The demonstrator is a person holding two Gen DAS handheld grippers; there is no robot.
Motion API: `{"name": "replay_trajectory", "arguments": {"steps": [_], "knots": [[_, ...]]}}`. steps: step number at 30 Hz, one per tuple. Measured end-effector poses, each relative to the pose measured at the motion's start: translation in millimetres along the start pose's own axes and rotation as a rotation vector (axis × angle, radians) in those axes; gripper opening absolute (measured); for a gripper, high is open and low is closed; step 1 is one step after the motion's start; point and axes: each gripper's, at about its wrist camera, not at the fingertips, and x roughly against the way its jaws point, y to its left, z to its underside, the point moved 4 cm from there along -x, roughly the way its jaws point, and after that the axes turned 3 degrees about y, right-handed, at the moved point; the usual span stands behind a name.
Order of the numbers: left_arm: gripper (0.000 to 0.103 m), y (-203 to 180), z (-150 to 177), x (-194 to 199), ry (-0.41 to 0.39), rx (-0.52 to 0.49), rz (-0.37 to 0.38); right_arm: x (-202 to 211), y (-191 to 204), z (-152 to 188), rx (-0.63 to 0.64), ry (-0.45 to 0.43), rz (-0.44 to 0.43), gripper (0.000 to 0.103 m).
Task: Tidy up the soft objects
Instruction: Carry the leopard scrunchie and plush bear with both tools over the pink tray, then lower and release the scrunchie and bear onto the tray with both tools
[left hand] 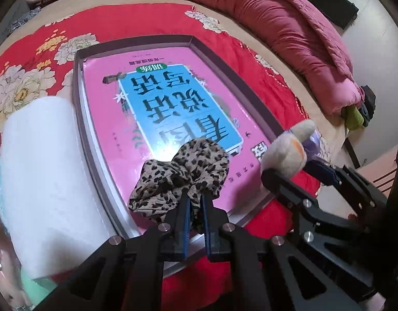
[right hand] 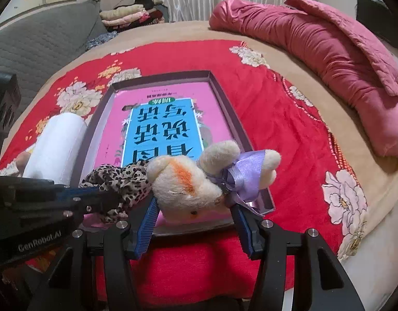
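At the far left a white paper roll (right hand: 57, 146) lies on its side on the bed's red floral blanket (right hand: 276, 119), its long axis running toward the camera, just beside the left wall of a shallow grey box (right hand: 226, 108). The box, a long rectangle pointing away, holds a glossy pink-and-blue book (right hand: 162, 127) whose print reads upside down.

Over the box's near left part, the left tongs (left hand: 195, 199) are pinched tight on a leopard-print scrunchie (left hand: 183, 176), a thin, ruffled fabric ring bunched above the fingertips and hanging above the book cover.

To the right, the right tongs (right hand: 195, 206) stand about half open, their blue pads pressed on a fuzzy cream plush toy (right hand: 188, 181) with an orange patch. The toy's long axis lies crosswise, head lower left, limbs upper right, over the box's near right corner. A satiny lilac ribbon (right hand: 244, 173) is tied around its neck.

Along the far right lies a crumpled pink quilt (right hand: 328, 46).
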Motion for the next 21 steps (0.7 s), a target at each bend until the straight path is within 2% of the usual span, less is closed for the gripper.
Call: {"name": "replay_trajectory", "arguments": {"steps": [11,21], "knots": [[0.009,4,2,5,-0.007,0.013,0.020,-24,9,4,0.056,0.106,0.026,0.057],[0.009,1,5,7,-0.010,0.007,0.009,-28,8,5,0.056,0.115,0.027,0.060]]}}
